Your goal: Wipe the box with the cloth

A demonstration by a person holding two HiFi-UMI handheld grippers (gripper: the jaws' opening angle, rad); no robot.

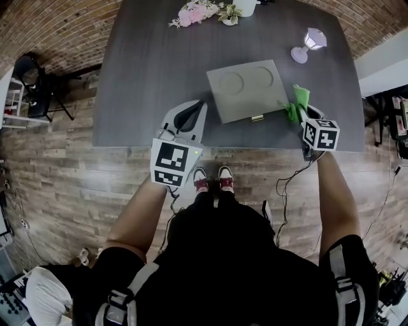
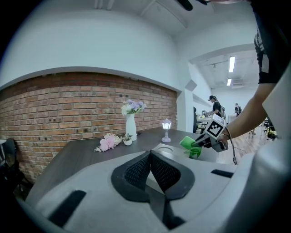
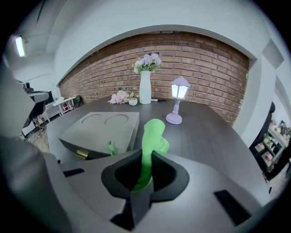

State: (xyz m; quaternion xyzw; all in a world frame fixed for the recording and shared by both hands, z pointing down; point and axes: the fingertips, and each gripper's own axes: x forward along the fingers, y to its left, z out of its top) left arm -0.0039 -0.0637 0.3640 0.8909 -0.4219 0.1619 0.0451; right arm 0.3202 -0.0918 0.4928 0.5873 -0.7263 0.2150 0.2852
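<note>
Right gripper (image 3: pixel 142 158) clamped tight on a green cloth (image 3: pixel 153 136), poised just beside the grey box (image 3: pixel 102 127), near the table's front edge. Left gripper (image 2: pixel 150 154) pressed closed on nothing, off the box's left front corner. Likely risks: shoving the unsteadied box, snagging its brass latch (image 3: pixel 82 154). Dark grey table (image 1: pixel 146 70); lamp (image 3: pixel 178 98), vase (image 3: pixel 145 86) and flowers (image 1: pixel 194 13) at the far side; brick wall (image 3: pixel 204 63), wood floor (image 1: pixel 64 165).
</note>
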